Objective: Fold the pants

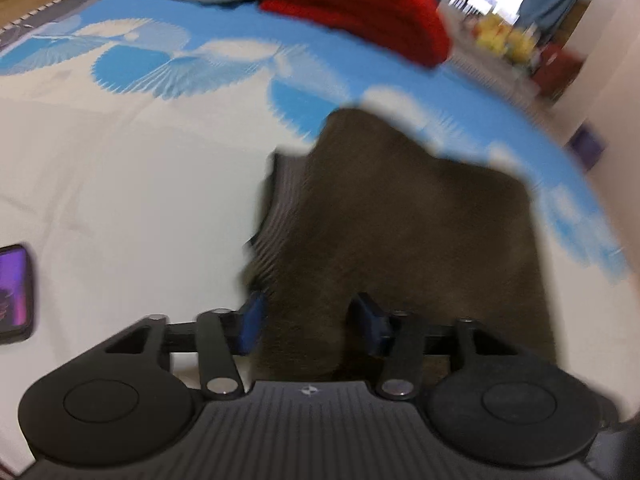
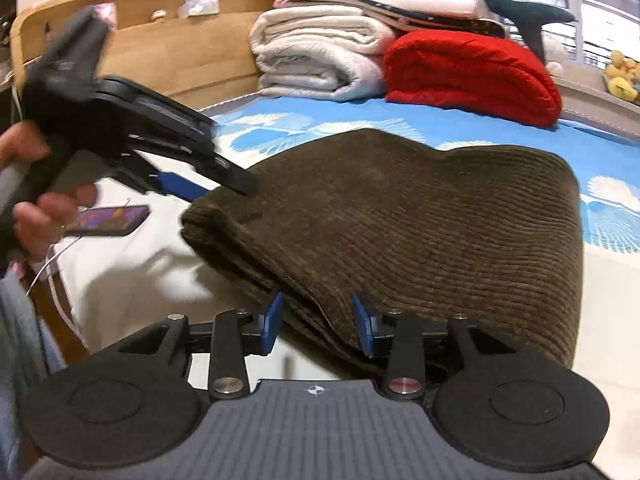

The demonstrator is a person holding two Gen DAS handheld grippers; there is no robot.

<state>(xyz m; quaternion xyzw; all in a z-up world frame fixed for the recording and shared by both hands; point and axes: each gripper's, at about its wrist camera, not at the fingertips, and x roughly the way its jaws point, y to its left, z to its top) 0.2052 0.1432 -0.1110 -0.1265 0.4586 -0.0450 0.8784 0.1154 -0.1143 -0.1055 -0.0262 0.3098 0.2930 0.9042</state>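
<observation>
The right wrist view alone shows the left gripper (image 2: 224,190) from outside, in the upper left of the frame, held by a hand (image 2: 36,204) and tilted down so that its blue fingers (image 2: 176,186) reach the left end of the folded brown corduroy pants (image 2: 400,224). That view also shows the wooden headboard (image 2: 160,52), a stack of folded white blankets (image 2: 320,60), a folded red blanket (image 2: 472,72) and a phone (image 2: 108,220) lying on the sheet at left centre. The left wrist view is motion-blurred; it shows the pants (image 1: 400,220) at frame centre on the blue-and-white bed sheet (image 1: 120,168), the red blanket (image 1: 360,12) at the top and part of the phone (image 1: 14,292) at the left edge. No containers are visible. In the left wrist view, the left gripper (image 1: 308,324) has its jaws partly open with pants fabric between them; pad contact cannot be judged through the blur. The right gripper (image 2: 318,324), at lower centre of its own view, is partly open astride the near folded edge of the pants, its blue pads (image 2: 274,320) clear of the fabric.
</observation>
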